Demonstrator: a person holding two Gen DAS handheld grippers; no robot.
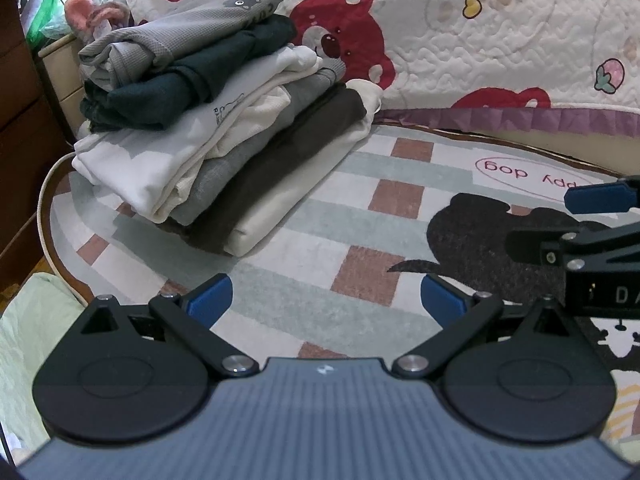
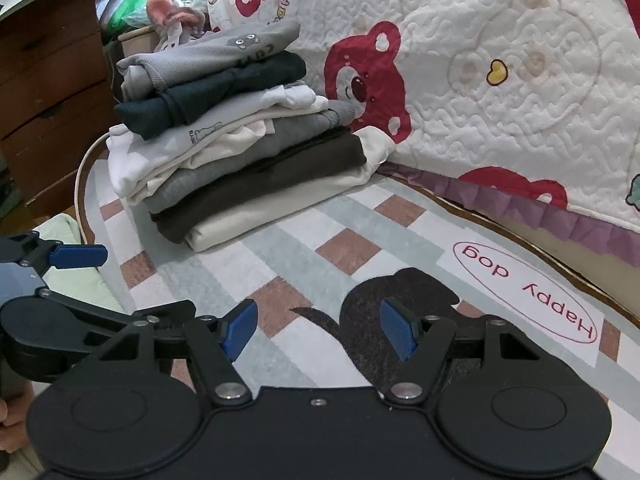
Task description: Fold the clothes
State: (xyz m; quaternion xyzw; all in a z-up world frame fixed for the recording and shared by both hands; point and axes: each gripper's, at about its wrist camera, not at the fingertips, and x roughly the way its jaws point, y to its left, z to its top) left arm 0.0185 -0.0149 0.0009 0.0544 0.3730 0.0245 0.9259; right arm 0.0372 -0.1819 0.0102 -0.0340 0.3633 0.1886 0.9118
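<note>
A stack of several folded clothes [image 1: 208,120] stands on the checked rug [image 1: 320,216], far left of both grippers; a grey top lies uppermost and a cream piece at the bottom. In the right wrist view the same stack [image 2: 248,140] is ahead and to the left. My left gripper [image 1: 326,300] hovers open over the rug with nothing between its blue pads. My right gripper [image 2: 320,332] is also open and empty, above the black dog print [image 2: 392,304]. Each gripper shows at the edge of the other's view: right gripper [image 1: 560,220], left gripper [image 2: 120,284].
A bed with a white quilt printed with red bears [image 2: 480,80] runs along the rug's far side. Wooden drawers [image 2: 48,92] stand at the left. A pale green cloth [image 1: 32,320] lies off the rug's near left edge. A hand [image 2: 10,420] holds the left gripper.
</note>
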